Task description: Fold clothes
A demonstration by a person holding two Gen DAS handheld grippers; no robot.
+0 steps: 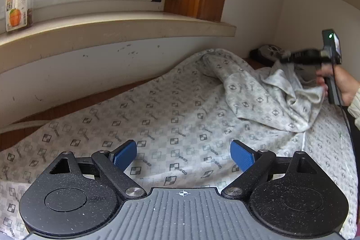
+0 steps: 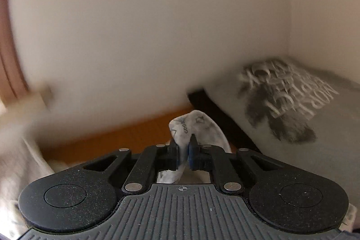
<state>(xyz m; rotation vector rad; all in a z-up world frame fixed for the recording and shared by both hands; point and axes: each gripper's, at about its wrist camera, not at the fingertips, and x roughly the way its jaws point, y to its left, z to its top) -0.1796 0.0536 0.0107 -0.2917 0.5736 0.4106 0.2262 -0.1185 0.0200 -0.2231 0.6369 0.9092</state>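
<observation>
We have the patterned garment (image 1: 175, 123) spread across the wooden surface (image 1: 56, 109) below the window sill (image 1: 117, 26), most of it flat, with its far right part bunched and lifted. The right gripper (image 2: 184, 153) is clenched on a pinch of that cloth (its pads squeeze the fabric, which pokes up between them), and in the left wrist view we see it at the far right, held by the person's hand (image 1: 342, 87). The left gripper (image 1: 183, 153) hangs released over the near flat part, blue pads spread wide with nothing between them.

To do this fold well, we judge that the right side should carry its pinched edge over towards the left in one smooth arc, keeping the cloth taut enough not to drag wrinkles. We would bring the left gripper down to pin or take the near edge, so the layer beneath does not slide. The right wrist view is blurred, so we cannot tell how deep the bite is; a shallow one might slip.
</observation>
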